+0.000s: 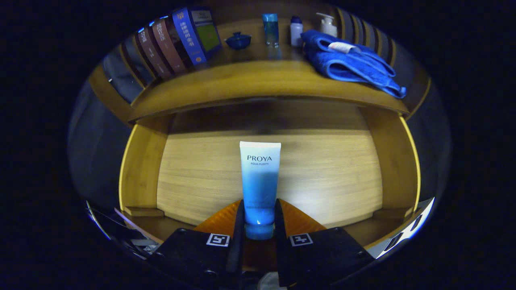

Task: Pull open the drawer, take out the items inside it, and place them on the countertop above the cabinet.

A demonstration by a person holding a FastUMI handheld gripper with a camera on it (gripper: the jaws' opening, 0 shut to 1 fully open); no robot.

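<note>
The wooden drawer [141,169] stands pulled open below the cabinet's countertop [258,82]. A blue-and-white squeeze tube [260,181] stands between my fingers, cap end toward me and flat end pointing away over the drawer's floor. My gripper [260,219] is shut on the tube's lower part, both fingers pressing its sides just above the cap. The drawer floor around the tube is bare wood.
On the countertop lie a folded blue towel [350,64] at the right, a row of books [177,40] at the left, and a small blue lidded bowl [238,40], a blue bottle [271,29], a white bottle [296,30] and a pump bottle [328,25] along the back.
</note>
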